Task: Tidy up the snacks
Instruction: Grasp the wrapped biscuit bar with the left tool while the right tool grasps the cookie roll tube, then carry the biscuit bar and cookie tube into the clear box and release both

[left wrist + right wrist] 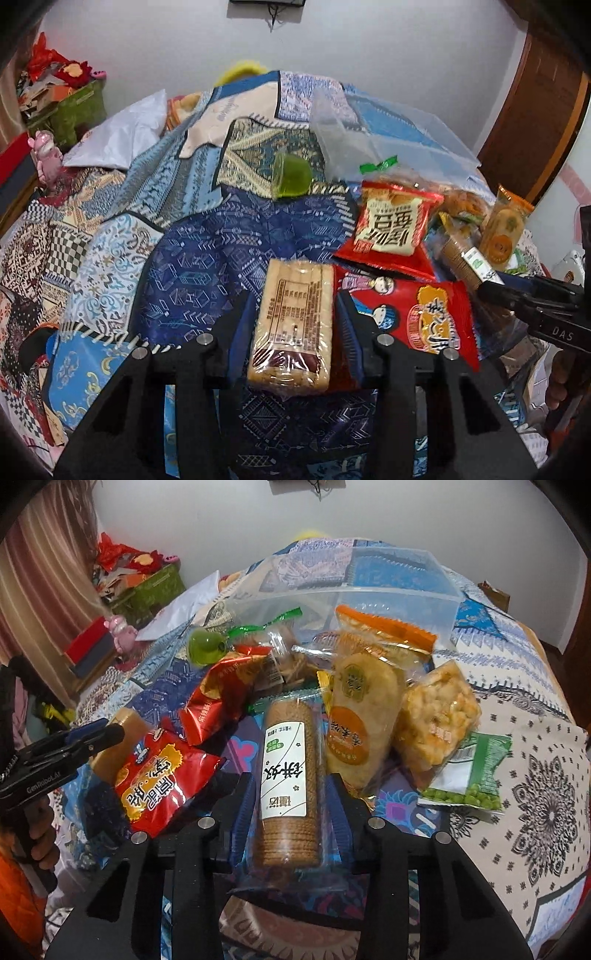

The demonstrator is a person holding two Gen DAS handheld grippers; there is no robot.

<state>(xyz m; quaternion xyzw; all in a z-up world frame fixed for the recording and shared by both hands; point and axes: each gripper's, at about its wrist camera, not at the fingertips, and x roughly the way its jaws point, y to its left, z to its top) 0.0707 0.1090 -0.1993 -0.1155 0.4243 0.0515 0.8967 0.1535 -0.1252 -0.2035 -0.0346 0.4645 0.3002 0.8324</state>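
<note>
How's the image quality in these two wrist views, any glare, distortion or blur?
Left wrist view: strong fisheye bending with dark corners; glare on the clear wrap of the wafer pack; far wall soft. Right wrist view: the same curvature; sheen on the round biscuit sleeve and the clear plastic box; edges dim.

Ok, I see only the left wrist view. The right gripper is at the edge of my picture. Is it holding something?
Observer: Yes. In the right wrist view the right gripper is closed on the biscuit roll, with one finger on each side.
Operator: Is there a snack to the right of that roll that I cannot see?
Observer: A green pea packet lies on the cloth at the far right of the pile.
Operator: Does anything touch it?
Observer: A puffed rice block in clear wrap overlaps its upper edge.
</note>
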